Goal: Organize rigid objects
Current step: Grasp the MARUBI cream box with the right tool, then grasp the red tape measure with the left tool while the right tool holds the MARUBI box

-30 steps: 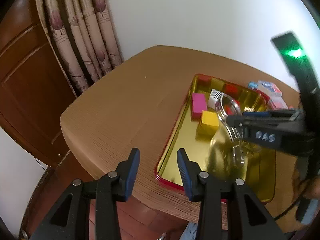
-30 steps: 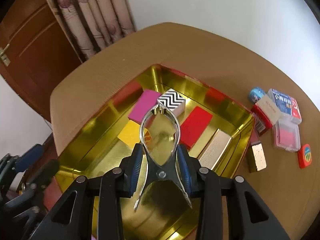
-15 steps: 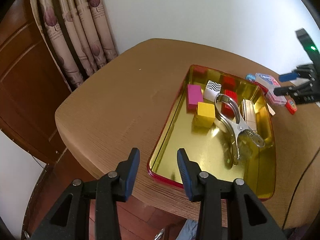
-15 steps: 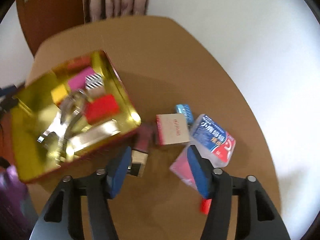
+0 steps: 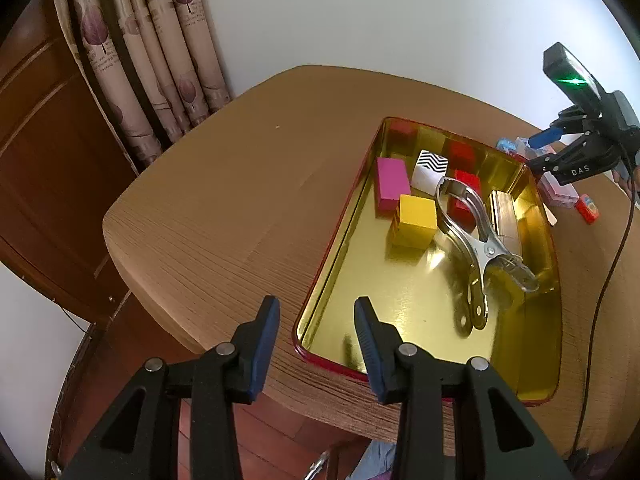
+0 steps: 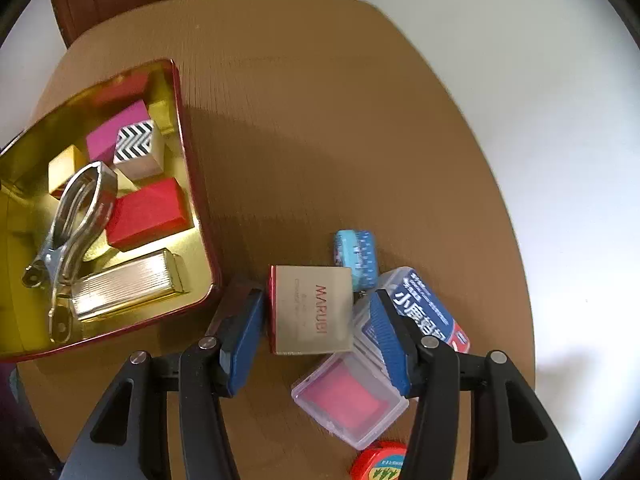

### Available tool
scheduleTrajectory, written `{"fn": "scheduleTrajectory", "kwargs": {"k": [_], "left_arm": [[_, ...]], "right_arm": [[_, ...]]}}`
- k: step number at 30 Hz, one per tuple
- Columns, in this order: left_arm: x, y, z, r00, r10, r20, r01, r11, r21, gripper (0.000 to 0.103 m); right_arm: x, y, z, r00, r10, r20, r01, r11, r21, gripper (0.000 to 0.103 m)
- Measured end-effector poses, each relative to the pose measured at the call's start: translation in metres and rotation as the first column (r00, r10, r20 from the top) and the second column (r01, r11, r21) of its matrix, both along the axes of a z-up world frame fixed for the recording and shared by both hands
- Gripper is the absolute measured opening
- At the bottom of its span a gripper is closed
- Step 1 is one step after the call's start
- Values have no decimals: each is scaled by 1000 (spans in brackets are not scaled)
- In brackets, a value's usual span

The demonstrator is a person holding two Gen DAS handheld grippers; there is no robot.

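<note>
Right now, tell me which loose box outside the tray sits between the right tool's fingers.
The beige MARUBI box. It alone lies between the open right tool; the blue box and pink case lie beside or beneath one finger.

- Tray (image 6: 182,128) is sitting on the table (image 6: 320,120), at the left in the right wrist view.
- Blocks are lying in the tray's far part; the metal clip (image 6: 68,220) is lying near and left of them, with the ribbed bar (image 6: 124,286) lying at its right.
- Loose items are lying on the table right of the tray: the MARUBI box (image 6: 312,310), a small tin (image 6: 356,256) lying just beyond it, a printed pack (image 6: 428,308) at its right, a clear case (image 6: 352,396) nearer.
</note>
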State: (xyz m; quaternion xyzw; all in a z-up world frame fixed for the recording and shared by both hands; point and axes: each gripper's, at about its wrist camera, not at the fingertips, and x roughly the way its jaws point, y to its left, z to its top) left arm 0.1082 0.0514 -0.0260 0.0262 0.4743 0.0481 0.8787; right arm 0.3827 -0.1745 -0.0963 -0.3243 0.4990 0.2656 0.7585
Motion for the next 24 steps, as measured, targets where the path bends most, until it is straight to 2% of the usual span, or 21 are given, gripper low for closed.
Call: {"fn": "scheduleTrajectory", "kwargs": {"k": [2,4,5,9,13,15,17,19,20,24], "left_arm": [[1,1,-1,1000,1,-5,-1,1000,-4,39],[1,2,-3,1000,4,-8,-4,1000,-3,39],[1,2,-3,1000,5,-11,-5,1000,-2,39],[1,1,-4,1000,3,-14,-3,1000,5,39],[-4,0,0,1000,6,14,-7,1000,28,39],[-6,-2,3,1000,3,31,-4,999,40,39],[-9,-5,6,999,-9,41,7,999,44,39],[-14,-11,11,998,-36,59,34,998,47,39],[-16,-15,14,996,-52,68,49,998,45,39],[-26,-40,31,982,-166,89,170,984,-45,40]], "right_arm": [[4,7,-7,1000,5,-14,-5,1000,-30,50],[16,3,-11,999,-13,-31,13,1000,-21,42],[19,4,-12,999,-27,-42,26,1000,-16,42],[15,2,-12,998,-56,-6,56,998,-21,41],[-15,-29,14,989,-143,47,137,984,114,41],[-37,-58,25,970,-236,53,222,956,194,41],[-67,-91,29,938,-339,65,316,919,238,42],[-102,-134,23,890,-454,42,426,862,273,42],[-122,-155,17,856,-515,41,485,829,278,42],[-188,-226,-11,744,-668,34,638,724,261,42]]}}
